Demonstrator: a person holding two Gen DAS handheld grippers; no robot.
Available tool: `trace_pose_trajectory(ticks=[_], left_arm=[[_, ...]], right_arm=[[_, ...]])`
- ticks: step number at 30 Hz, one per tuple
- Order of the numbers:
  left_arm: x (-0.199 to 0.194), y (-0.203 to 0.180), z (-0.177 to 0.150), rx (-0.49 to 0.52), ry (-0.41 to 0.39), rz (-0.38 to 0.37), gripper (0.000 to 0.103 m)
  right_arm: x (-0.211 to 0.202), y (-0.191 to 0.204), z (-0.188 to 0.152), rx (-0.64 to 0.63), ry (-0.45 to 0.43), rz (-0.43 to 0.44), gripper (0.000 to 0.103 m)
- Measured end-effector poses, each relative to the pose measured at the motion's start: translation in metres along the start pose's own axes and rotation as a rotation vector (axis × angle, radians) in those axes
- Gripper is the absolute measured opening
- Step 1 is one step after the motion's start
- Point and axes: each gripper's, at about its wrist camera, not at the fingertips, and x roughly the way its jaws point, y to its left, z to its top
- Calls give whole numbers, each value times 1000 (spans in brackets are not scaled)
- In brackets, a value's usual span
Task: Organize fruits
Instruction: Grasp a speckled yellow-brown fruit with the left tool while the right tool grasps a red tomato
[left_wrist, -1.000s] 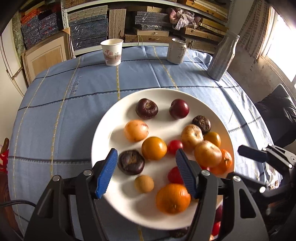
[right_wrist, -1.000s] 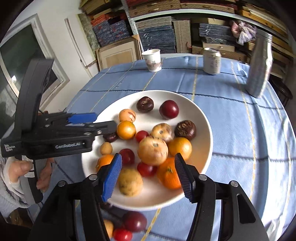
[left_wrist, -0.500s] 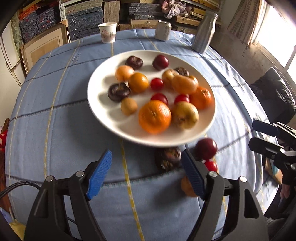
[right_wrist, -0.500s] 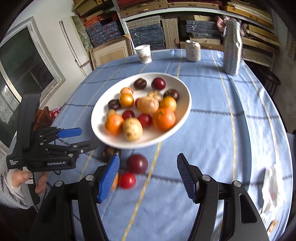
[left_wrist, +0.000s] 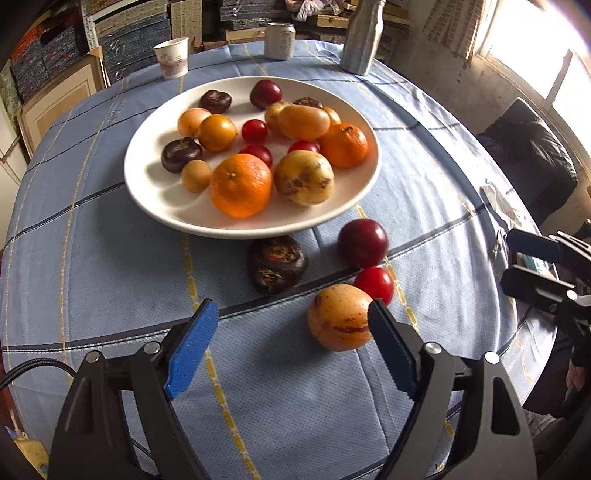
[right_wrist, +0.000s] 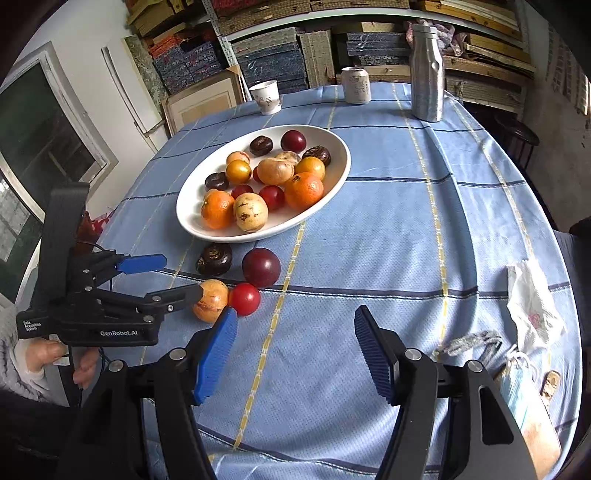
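Left claw (left_wrist: 288, 343) released, jaws just been widening, nothing pressed between the pads; the yellow-orange speckled fruit (left_wrist: 338, 317) lies on the counter (left_wrist: 110, 258) just by its right pad, contact not clear. Right claw (right_wrist: 295, 347) also released, jaws just been widening, bare cloth between them. Small red fruit (left_wrist: 375, 284) touches the speckled one. Beyond these, a dark red plum (left_wrist: 363, 242) and a dark brown wrinkled fruit (left_wrist: 277, 264) sit on the cloth near the rim of the white plate (left_wrist: 147, 188), which carries the remaining fruit. Far edge: paper cup (left_wrist: 171, 58), can (left_wrist: 280, 40), metal bottle (left_wrist: 360, 37).
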Motion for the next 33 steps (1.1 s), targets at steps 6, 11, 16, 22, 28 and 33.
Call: trace_pose_trajectory(ticks=[6, 11, 16, 22, 28, 33], left_arm=[[8, -9, -1, 18, 18, -6, 81], [13, -13, -1, 26, 31, -6, 81], [19, -16, -3, 28, 36, -21, 81], [23, -17, -4, 12, 38, -47, 81], [23, -14, -5, -7, 35, -48, 81], [24, -8, -5, -31, 40, -62, 72]], right_arm=[[-6, -8, -10, 25, 9, -17, 67], [-8, -12, -13, 36, 11, -26, 67], [-10, -17, -16, 49, 19, -34, 67], [-10, -23, -19, 67, 27, -39, 68], [-6, -26, -21, 78, 42, -33, 68], [-5, -26, -21, 76, 47, -30, 68]])
